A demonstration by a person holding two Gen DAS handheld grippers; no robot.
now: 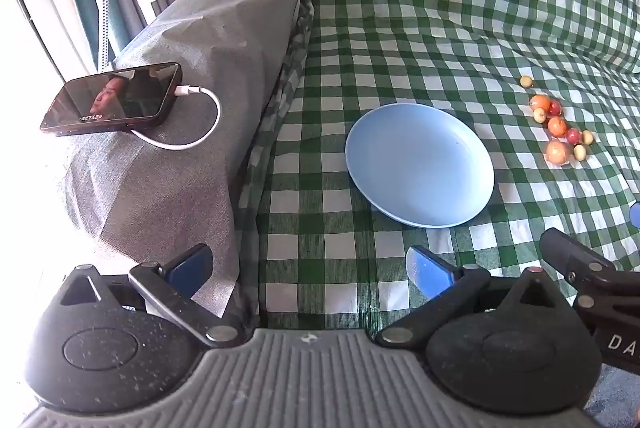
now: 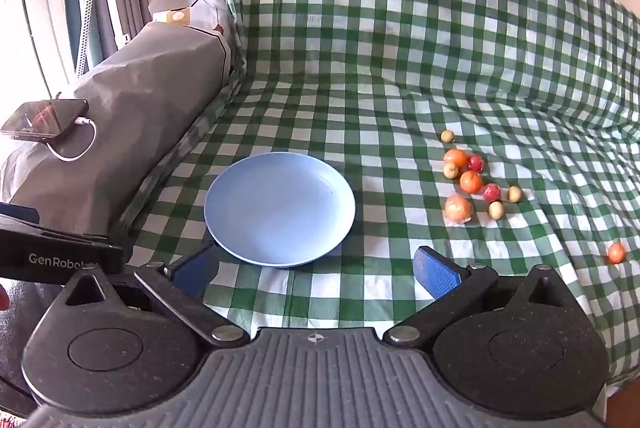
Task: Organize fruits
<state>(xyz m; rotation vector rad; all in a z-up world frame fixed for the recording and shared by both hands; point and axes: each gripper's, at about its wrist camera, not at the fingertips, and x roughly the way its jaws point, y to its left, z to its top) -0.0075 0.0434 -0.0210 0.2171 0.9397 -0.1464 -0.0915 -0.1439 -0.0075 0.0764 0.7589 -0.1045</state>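
Left claw [image 1: 308,270]: jaws wide apart, nothing between, above checked cloth [image 1: 440,28].
Right claw [image 2: 316,266]: jaws wide apart, empty, just before the plate's near rim.
Plate [image 2: 280,208]: bare, open cloth around it.
Fruits [image 2: 472,182]: clustered right of plate, apart from it; one orange fruit [image 2: 616,253] lies alone, farther right.
Phone [image 1: 112,100]: on grey cover left, beyond cloth's edge.

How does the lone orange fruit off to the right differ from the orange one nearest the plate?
The lone orange fruit looks smaller and lies apart from everything; the orange fruit nearest the plate looks larger and sits in the cluster. The lone one is deeper orange-red, the other paler. Both are round and rest on the checked cloth, off the blue plate.
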